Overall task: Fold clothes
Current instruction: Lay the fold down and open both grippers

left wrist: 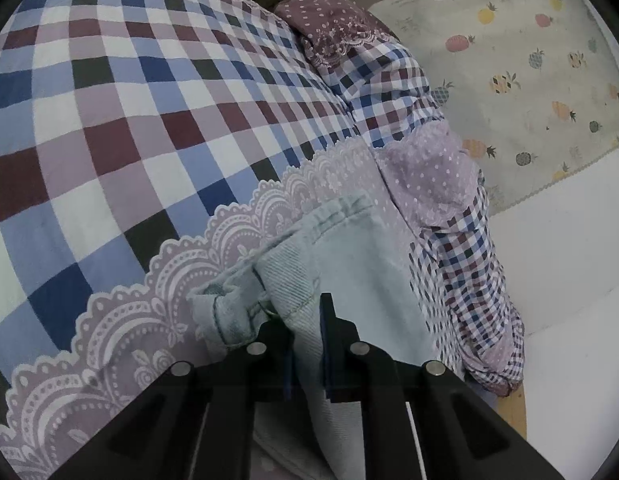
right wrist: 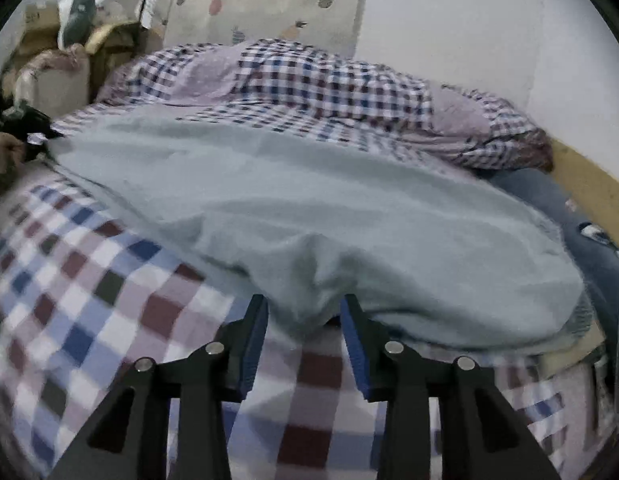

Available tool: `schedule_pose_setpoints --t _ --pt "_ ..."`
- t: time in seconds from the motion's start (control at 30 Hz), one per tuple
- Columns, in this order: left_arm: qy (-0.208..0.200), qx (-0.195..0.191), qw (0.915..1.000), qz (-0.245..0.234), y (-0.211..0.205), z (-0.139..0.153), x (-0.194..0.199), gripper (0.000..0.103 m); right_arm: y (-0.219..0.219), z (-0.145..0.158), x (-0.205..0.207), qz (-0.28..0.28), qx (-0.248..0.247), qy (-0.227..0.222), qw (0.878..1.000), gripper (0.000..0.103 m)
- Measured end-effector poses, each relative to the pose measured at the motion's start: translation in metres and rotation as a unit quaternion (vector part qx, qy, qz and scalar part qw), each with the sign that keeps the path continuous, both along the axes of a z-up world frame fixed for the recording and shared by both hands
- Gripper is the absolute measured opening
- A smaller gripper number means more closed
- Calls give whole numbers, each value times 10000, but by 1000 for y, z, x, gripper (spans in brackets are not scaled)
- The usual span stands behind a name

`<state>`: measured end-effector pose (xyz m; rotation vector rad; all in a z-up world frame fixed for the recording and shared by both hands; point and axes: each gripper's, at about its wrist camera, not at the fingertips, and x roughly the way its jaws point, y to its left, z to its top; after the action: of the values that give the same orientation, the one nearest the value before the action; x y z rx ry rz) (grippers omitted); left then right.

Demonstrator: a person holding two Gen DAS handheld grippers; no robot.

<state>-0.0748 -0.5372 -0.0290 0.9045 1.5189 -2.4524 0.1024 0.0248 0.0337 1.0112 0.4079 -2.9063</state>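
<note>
Pale blue jeans lie spread across the checked bedspread. In the left wrist view my left gripper is shut on the waistband end of the jeans, with denim bunched between its blue pads. In the right wrist view my right gripper is open, its fingers either side of a raised fold at the near edge of the jeans. The view is blurred. My left gripper also shows at the far left of that view, holding the jeans' far end.
A rumpled checked and dotted quilt lies along the wall side of the bed. Dark blue cloth lies by the wooden bed edge. A pineapple-print curtain hangs beside the bed. Clutter stands beyond the bed.
</note>
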Motion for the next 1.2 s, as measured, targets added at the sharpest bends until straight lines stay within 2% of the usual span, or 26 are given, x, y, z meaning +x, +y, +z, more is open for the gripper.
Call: schedule_pose_setpoints --t 0.07,0.1,0.13,0.17,0.2,0.27,0.3,0.37,0.47,0.5,0.53,0.57,0.6,0.63,0.67,0.7,0.8,0.83,0.9,0.97,1.0,1.03,1.1,1.2 --pt "-23 -49 10000 -83 -1 3 -2 9 -4 -8 -14 -130 123 -167 9997 40" --pt "-34 -73 9999 -124 -1 4 -4 8 -5 -12 -21 -155 232 -252 9993 35" --pt "-45 -98 9998 -165 -2 6 -5 8 -2 -15 -27 -209 268 -334 9989 17" --pt "-57 -122 9997 -207 -2 7 -6 7 6 -15 -33 -239 145 -398 9988 8" --pt "-68 -147 9996 -248 -2 8 -7 6 16 -12 -33 -197 -83 -457 9987 6" --pt "57 -335 9989 -314 -2 16 -6 6 33 6 -23 -1 -376 -411 9984 5" --pt "107 -417 9985 -342 -2 18 -5 6 33 17 -15 123 -264 -280 9992 4" --pt "-100 -238 9989 -402 -8 3 -7 6 18 30 2 398 244 -124 9988 4" --pt "11 232 9987 -453 -17 -6 1 10 16 8 2 475 320 -546 9969 4" --pt "32 259 9987 -449 -20 -3 4 10 18 2 1 453 222 -676 9964 4" --pt "56 264 9989 -395 -23 0 9 16 19 0 2 443 191 -679 9965 4" --pt "90 208 9996 -190 -28 4 18 18 19 -1 3 434 171 -683 9966 4" --pt "146 166 9997 48 -32 8 30 30 19 1 2 430 175 -685 9966 5" --pt "264 169 9988 386 -38 11 46 56 19 2 1 424 147 -694 9966 5" --pt "343 173 9972 639 -43 13 60 66 21 4 1 416 58 -718 9965 5" --pt "302 175 9974 635 -44 13 64 71 22 6 0 409 -31 -742 9964 6" --pt "153 143 9980 590 -45 12 74 71 27 10 0 385 -299 -813 9955 9" --pt "14 12 9989 462 -37 15 73 72 28 12 0 378 -384 -829 9951 11" --pt "-127 -6 9995 302 -23 17 71 74 29 17 2 378 -477 -836 9946 12" --pt "-166 60 9997 159 -3 19 71 79 30 22 5 382 -555 -824 9943 18" --pt "-205 57 9997 88 6 21 68 81 30 24 7 387 -591 -814 9942 25" --pt "-250 30 9997 -2 11 23 61 83 30 26 9 401 -615 -797 9941 33" --pt "-474 -152 9987 -81 19 23 46 83 31 30 12 447 -662 -742 9940 40" --pt "-702 -276 9971 94 24 22 28 83 32 35 14 480 -723 -687 9939 42"
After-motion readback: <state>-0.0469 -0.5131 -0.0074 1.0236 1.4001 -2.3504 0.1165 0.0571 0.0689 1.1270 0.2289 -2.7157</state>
